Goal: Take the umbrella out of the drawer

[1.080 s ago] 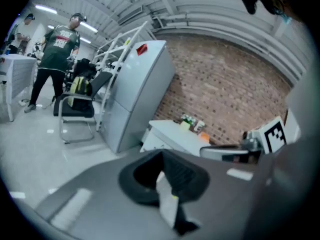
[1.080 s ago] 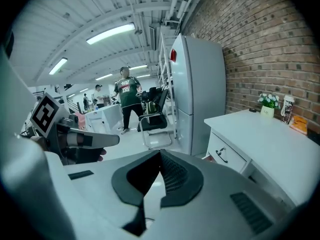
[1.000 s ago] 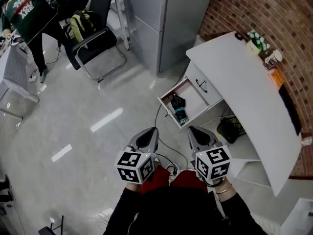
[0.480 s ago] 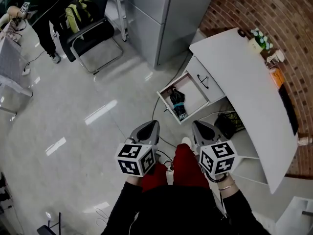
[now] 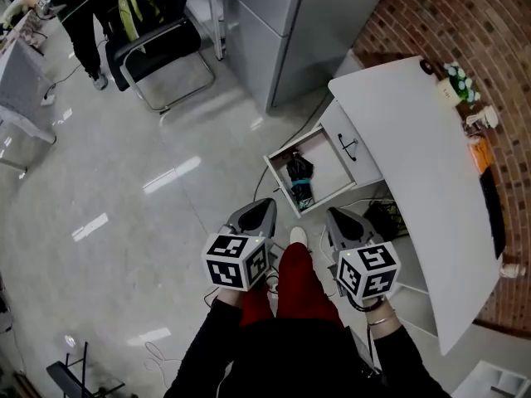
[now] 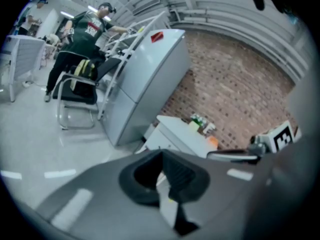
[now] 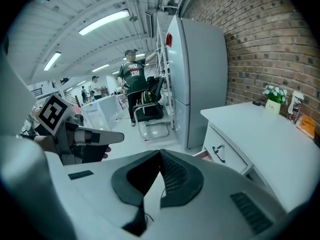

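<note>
Open-plan office: white surface with drawers (image 5: pixel 415 139), black chrome-framed chair (image 5: pixel 158 44), ceiling strip lights (image 7: pixel 102 21), glossy pale floor (image 5: pixel 124 181), red brick wall (image 5: pixel 473 15), more white desks (image 7: pixel 98 112) beyond.

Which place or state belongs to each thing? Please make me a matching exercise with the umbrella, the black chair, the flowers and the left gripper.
Things:
1 umbrella
2 black chair
3 flowers
4 left gripper

Places or states:
A on the white desk
B shut, nothing between its jaws
C in the open drawer
D on the floor, near the grey fridge

Pairs: 1-C, 2-D, 3-A, 4-B
</note>
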Motion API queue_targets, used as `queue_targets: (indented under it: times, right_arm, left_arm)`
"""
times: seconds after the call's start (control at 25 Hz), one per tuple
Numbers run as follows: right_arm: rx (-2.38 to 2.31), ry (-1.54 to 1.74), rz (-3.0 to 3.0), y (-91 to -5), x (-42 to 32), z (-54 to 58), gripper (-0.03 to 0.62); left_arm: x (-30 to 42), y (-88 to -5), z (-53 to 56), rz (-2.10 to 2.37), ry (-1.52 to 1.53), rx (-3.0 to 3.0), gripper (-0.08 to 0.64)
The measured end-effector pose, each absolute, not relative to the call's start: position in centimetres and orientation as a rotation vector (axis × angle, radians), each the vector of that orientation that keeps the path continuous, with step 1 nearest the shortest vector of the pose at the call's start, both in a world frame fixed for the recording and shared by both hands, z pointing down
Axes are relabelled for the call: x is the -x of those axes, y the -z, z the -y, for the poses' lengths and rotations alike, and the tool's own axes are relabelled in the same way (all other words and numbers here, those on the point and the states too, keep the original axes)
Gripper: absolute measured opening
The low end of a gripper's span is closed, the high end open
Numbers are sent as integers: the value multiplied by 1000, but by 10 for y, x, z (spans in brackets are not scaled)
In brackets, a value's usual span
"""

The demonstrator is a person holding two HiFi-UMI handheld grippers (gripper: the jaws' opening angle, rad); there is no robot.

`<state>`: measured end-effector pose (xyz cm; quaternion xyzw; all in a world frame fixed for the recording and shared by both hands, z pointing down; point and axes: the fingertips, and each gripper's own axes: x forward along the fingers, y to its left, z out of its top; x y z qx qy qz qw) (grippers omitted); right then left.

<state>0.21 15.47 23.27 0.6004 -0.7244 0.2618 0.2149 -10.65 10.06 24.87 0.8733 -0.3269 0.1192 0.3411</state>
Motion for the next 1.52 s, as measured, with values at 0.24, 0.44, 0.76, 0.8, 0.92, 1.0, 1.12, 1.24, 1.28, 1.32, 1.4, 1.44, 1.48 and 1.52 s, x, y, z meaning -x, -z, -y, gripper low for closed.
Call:
queue_targets:
  times: [0.24,0.44,0.76,0.8,0.92,1.0,1.12,1.24,1.28,1.32,1.4,1.44,1.48,1.52]
  right_arm:
    - [-1551,-711,1986,-269,-42,-141,-2]
    - [-1486,-763,1965,-316,-73,-129,-2]
    - [-1427,-840,1911,-406,-110,-114,-2]
    - [-1425,-856,1902,-418,-113,-111,-2]
    - [-1402,-904,1894,-449,-118,-108,-2]
    - [-1376,-903,1891,-468,-118,-105,-2]
    - [-1352,-911,1874,-498,-118,-101,-3]
    - [-1358,-950,1839,-529,-125,-99,-2]
    - [-1365,-960,1824,-538,-129,-99,-3]
    - [-1371,-968,1809,-547,-134,-98,-2]
    - [-1377,-981,1780,-562,-142,-95,-3]
    - [-1377,-986,1766,-568,-145,-94,-3]
    - [-1377,-989,1752,-574,-148,-92,-2]
    - [-1377,-989,1739,-580,-151,-89,-2]
  left_arm:
    - [53,-293,-88,878,-387,-2194,5]
    - [14,-348,-73,946,-474,-2117,5]
    - [-31,-445,-48,1001,-550,-1977,49]
    - [-36,-459,-45,1002,-560,-1961,63]
    - [-50,-498,-39,1007,-576,-1902,108]
    - [-58,-520,-36,1007,-588,-1873,124]
    - [-69,-552,-31,1004,-609,-1843,149]
    - [-78,-581,-26,1008,-627,-1808,175]
    - [-80,-590,-24,1009,-639,-1802,181]
    - [-83,-599,-22,1007,-652,-1797,194]
    - [-90,-618,-19,996,-678,-1786,220]
    - [-93,-626,-17,990,-691,-1780,224]
    - [-96,-633,-16,986,-703,-1774,226]
    - [-99,-640,-14,983,-716,-1768,232]
